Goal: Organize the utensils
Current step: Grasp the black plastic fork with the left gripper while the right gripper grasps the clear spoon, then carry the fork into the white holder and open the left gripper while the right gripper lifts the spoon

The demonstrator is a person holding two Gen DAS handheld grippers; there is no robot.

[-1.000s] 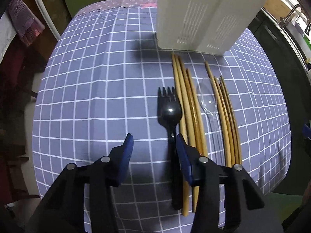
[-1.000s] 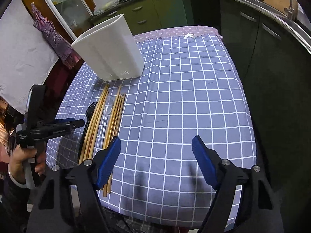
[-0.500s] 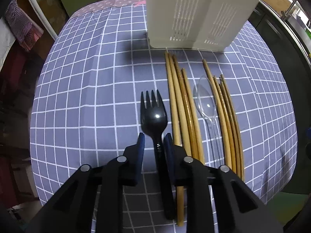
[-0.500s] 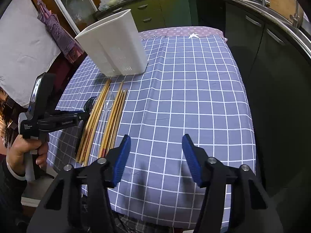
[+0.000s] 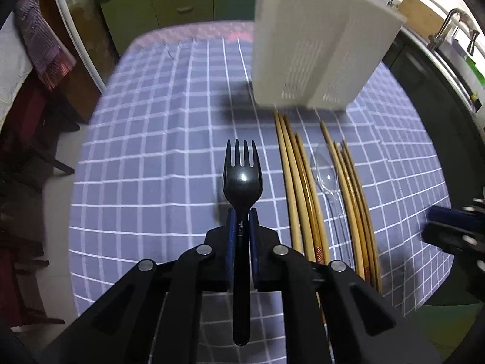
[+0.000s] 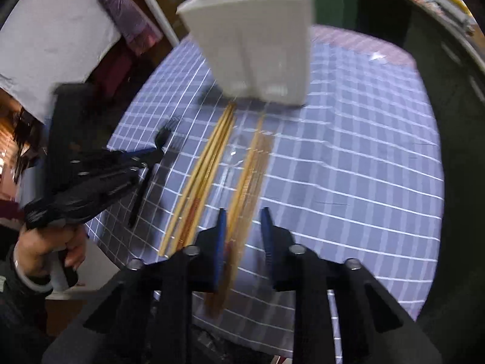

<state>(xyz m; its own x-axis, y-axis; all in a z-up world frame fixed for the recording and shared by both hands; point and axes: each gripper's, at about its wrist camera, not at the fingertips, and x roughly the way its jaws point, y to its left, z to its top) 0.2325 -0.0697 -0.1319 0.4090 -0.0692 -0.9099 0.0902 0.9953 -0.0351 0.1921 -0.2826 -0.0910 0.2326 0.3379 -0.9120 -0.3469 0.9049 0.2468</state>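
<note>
My left gripper [image 5: 241, 221] is shut on the black plastic fork [image 5: 241, 179] at its neck and holds it lifted off the checked cloth, tines pointing away. The fork also shows in the right wrist view [image 6: 162, 139], held by the left gripper [image 6: 151, 159]. Two bundles of wooden chopsticks [image 5: 298, 188] [image 5: 353, 194] lie side by side with a clear plastic spoon [image 5: 327, 179] between them. My right gripper [image 6: 244, 224] is open, its jaws standing over the near ends of the right chopstick bundle [image 6: 245, 182]. The white slotted utensil holder [image 5: 315, 45] stands beyond the chopsticks.
The table carries a purple checked cloth [image 5: 157, 151]. Green kitchen cabinets [image 5: 182, 3] stand behind it, and a dark counter with a sink tap [image 5: 451, 24] runs along the right. A chair with draped cloth [image 5: 39, 48] stands at the left.
My left gripper closed on the fork's neck and lifted it off the cloth. My right gripper swung left over the right chopstick bundle and narrowed its opening.
</note>
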